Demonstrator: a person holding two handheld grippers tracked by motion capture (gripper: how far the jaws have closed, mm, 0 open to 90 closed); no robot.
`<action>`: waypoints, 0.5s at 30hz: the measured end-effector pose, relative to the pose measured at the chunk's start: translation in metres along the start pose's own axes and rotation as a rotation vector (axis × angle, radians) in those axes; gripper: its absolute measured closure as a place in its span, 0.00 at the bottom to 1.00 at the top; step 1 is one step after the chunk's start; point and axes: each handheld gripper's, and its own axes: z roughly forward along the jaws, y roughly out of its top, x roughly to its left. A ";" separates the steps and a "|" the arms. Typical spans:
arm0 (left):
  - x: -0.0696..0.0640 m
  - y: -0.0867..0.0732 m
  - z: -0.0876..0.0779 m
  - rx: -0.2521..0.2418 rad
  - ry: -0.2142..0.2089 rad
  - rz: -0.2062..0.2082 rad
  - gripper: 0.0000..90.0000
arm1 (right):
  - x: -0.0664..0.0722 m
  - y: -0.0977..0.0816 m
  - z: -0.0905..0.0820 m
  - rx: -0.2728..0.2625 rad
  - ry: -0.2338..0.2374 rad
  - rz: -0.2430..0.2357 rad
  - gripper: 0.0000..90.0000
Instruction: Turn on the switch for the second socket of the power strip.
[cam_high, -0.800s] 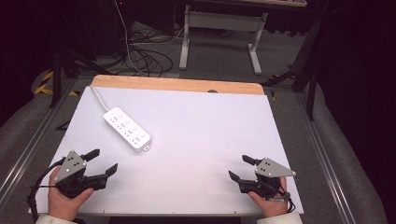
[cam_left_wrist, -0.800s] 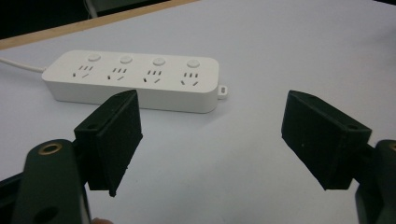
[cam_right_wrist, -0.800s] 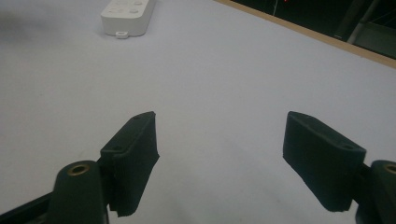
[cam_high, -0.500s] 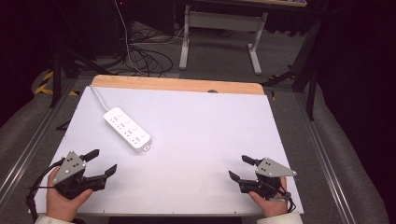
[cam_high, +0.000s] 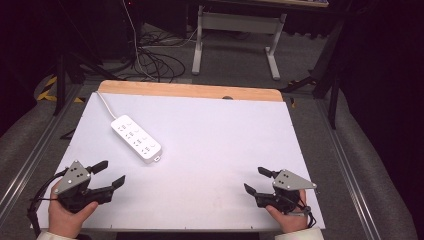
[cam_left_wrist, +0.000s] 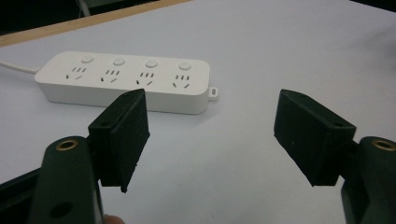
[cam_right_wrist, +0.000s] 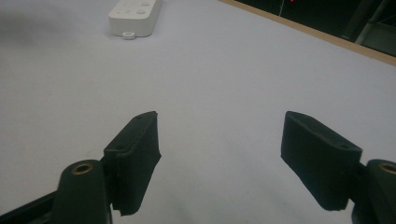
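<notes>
Power strip (cam_high: 136, 138) near left table (cam_high: 210, 125) edge; tongs apart, gaping.

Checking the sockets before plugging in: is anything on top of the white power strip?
Nothing lies on the power strip: four sockets and four round buttons are bare. Its underside on the table is hidden.

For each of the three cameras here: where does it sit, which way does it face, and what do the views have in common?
High view: above the near table edge, looking forward and down on the table; both hands show, each with a hand-held gripper, left and right.
Left gripper view: rides the left one, facing the power strip close ahead.
Right gripper view: rides the right one, facing across the table.
Shared: the power strip lies in all three.
</notes>
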 end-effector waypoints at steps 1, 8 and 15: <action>0.000 0.001 0.000 0.003 0.003 0.002 0.30 | 0.000 0.000 0.000 0.001 -0.001 0.000 0.31; 0.004 0.011 -0.001 0.052 0.000 -0.004 0.38 | 0.000 0.000 0.003 0.007 0.006 -0.002 0.31; 0.009 0.028 0.001 0.068 -0.035 -0.002 0.40 | 0.000 0.001 0.004 0.005 0.011 -0.001 0.31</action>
